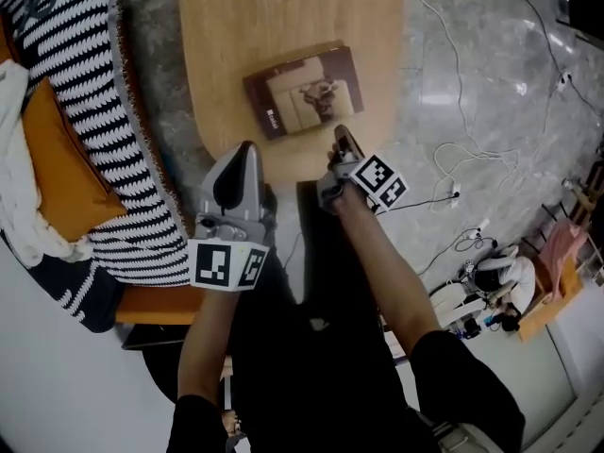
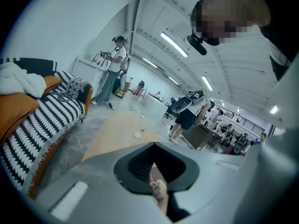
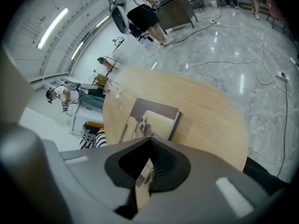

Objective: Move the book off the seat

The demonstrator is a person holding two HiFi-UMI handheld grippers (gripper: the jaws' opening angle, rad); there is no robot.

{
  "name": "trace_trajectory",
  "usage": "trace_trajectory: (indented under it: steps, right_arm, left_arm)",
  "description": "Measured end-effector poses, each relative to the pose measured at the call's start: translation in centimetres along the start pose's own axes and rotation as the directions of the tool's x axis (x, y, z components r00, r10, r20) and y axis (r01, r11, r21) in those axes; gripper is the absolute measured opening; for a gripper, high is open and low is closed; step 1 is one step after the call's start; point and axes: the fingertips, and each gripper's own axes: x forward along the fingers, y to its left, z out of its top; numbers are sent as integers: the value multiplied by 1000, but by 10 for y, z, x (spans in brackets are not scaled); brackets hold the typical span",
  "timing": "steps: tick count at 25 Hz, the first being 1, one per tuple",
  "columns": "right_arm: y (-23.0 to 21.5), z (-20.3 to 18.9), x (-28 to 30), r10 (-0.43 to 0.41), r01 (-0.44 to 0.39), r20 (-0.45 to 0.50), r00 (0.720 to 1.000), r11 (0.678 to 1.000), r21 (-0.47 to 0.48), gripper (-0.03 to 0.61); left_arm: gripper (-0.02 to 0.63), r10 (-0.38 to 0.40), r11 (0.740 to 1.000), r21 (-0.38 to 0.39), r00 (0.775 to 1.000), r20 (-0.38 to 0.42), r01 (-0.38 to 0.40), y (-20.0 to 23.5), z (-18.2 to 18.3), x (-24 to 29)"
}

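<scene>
With the book (image 1: 304, 91) lying flat on the surface (image 1: 236, 26), apparently delivered, the left gripper (image 1: 246, 147) and right gripper (image 1: 342, 132) sit pressed together, holding nothing.

I can read nothing for certain from here. The book (image 1: 304, 91) on the far table has small pale lettering at its cover's near left corner, too small to make out. The cubes' square markers (image 1: 226, 264) show only patterns.

the table (image 1: 236, 26) gives you bare wood on every side of the book (image 1: 304, 91), which lies flat on it. on your left the striped sofa (image 1: 85, 83) stands close, leaving a narrow floor strip (image 1: 156, 74). on your right, loose cables (image 1: 453, 149) cross the floor.
</scene>
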Motion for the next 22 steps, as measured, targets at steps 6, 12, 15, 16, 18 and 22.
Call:
trace_trajectory:
  steps: [6, 12, 15, 16, 18, 22]
  right_arm:
    - [34, 7, -22, 27, -26, 13, 1000, 997, -75, 9]
    - [67, 4, -62, 49, -49, 0, 999, 988, -150, 9]
    - [82, 3, -78, 64, -63, 0, 998, 982, -180, 9]
    - [87, 3, -84, 69, -68, 1, 998, 980, -188, 9]
    - [98, 3, -98, 79, -76, 7, 997, 975, -208, 9]
    - [124, 4, -125, 109, -99, 26, 994, 964, -247, 9]
  left_arm:
    - [6, -11, 1000, 25, 999, 40, 10, -11, 31, -14]
    - [6, -25, 999, 41, 998, 58, 23, -33, 63, -40]
    - [6, -38, 998, 56, 997, 66, 35, -43, 77, -52]
    - [6, -42, 997, 61, 997, 68, 38, -46, 81, -56]
    - [6, -50, 997, 70, 996, 73, 45, -52, 89, -65]
    - [6, -65, 995, 78, 994, 83, 58, -64, 104, -83]
